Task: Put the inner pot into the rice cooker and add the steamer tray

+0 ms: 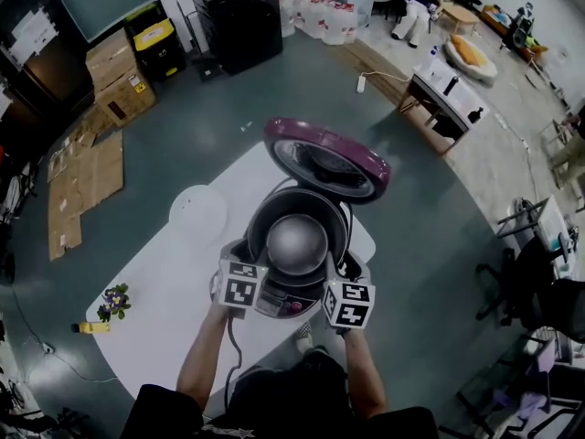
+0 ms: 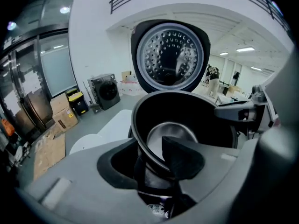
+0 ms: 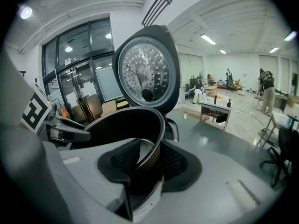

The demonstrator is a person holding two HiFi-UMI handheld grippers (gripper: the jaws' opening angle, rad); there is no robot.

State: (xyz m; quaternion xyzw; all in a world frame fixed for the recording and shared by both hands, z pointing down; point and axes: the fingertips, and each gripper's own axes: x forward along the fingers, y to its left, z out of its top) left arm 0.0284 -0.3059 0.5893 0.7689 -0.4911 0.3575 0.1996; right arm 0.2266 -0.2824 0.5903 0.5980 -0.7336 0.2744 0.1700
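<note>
Metal inner pot, centre frame: stiff, slick, probably hefty. Both left gripper and right gripper pinch its thin rim on opposite sides. It's a balanced hold, but watch for slipping.

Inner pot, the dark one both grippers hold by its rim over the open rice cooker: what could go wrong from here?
The left gripper and right gripper each pinch only the near rim of the dark metal inner pot, so its far side could dip or slip. Lowered tilted, it might catch on the mouth of the grey rice cooker. The raised maroon lid stands close behind; a bump could swing it down.
</note>
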